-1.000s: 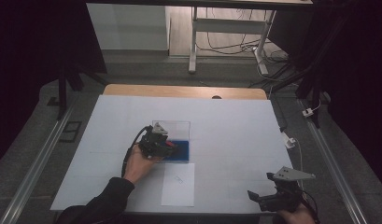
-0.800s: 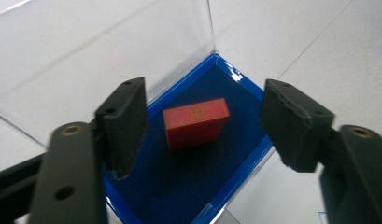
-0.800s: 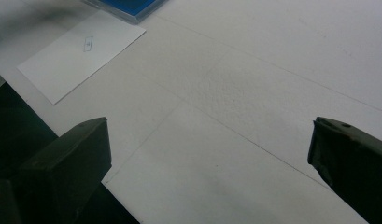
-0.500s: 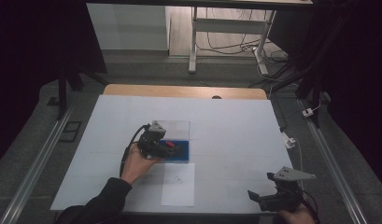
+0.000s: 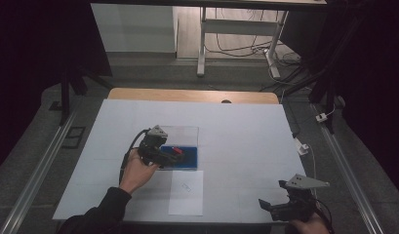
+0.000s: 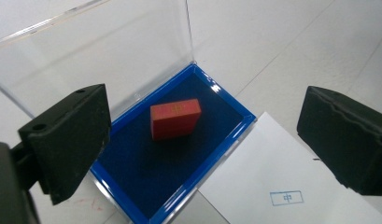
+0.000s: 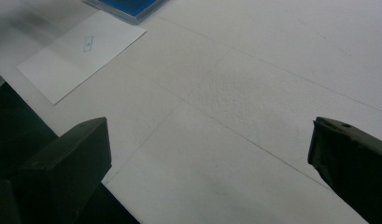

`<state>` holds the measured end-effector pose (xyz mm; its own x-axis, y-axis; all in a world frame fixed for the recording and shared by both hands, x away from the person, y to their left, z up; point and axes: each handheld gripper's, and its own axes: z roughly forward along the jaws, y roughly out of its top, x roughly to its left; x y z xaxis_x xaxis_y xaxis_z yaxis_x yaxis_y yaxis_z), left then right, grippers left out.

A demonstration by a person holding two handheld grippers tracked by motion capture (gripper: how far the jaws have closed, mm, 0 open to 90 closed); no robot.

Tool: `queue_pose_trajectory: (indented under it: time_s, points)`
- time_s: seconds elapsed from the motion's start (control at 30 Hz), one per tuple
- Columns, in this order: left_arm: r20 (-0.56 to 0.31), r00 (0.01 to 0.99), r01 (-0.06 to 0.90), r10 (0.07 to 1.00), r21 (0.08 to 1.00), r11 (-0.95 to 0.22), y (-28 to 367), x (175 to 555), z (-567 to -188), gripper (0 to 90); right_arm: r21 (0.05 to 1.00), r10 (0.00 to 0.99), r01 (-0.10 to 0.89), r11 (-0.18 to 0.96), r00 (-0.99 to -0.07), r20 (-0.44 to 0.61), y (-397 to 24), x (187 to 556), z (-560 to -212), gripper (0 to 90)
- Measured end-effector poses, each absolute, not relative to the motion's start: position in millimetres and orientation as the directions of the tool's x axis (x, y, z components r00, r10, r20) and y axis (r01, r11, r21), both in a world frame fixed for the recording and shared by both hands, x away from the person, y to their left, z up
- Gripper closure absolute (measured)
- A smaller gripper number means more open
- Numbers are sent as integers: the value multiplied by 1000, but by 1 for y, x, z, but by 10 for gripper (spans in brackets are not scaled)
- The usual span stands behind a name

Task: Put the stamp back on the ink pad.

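The left gripper [image 6: 202,140], jaws apart and empty, has been advancing over the red block [image 6: 175,118] lying in the blue case [image 6: 226,140], suggesting pickup; right gripper [image 7: 207,172] is idling apart.

A lab or recording bay, dim and bare rather than a home or shop. In the middle of the high view stands a desk [image 5: 246,141] covered with a plain white sheet, its wooden edge [image 5: 192,95] showing at the far side. Metal rails [image 5: 38,168] run along the grey floor at the left and right of the frame. At the top centre a metal frame leg [image 5: 202,44] stands among loose cables [image 5: 236,46] on the floor, and a white plug [image 5: 323,117] lies at the right. Black drapes [image 5: 36,39] close in the upper left and upper right, so that light falls mainly on the desk.
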<state>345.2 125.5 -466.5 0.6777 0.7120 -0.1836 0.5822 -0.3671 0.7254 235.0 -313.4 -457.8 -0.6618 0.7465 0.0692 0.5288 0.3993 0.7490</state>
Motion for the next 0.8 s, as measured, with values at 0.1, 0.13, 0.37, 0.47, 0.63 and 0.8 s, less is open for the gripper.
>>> queue_pose_trajectory:
  time_s: [0.1, 0.13, 0.37, 0.47, 0.63, 0.8]
  points:
    - [-190, 679, 582, 709, 729, -361, 129, 343, -465, 12, 748, 747, 529, 401, -662, 67, -313, 235, -458, 0]
    - [-194, 678, 583, 709, 729, -358, 130, 341, -465, 9, 747, 747, 529, 402, -662, 67, -313, 235, -458, 0]
    - [-163, 690, 565, 705, 731, -383, 135, 332, -463, 0, 748, 746, 529, 401, -662, 68, -313, 235, -458, 0]
    - [-160, 693, 564, 703, 727, -392, 139, 326, -462, 0, 747, 747, 530, 401, -661, 69, -313, 235, -458, 0]
    - [-168, 693, 565, 702, 730, -383, 148, 315, -460, 0, 745, 749, 533, 401, -659, 69, -313, 235, -458, 0]
    - [-171, 703, 550, 690, 746, -376, 160, 302, -459, 0, 745, 749, 537, 397, -658, 75, -313, 236, -458, 0]
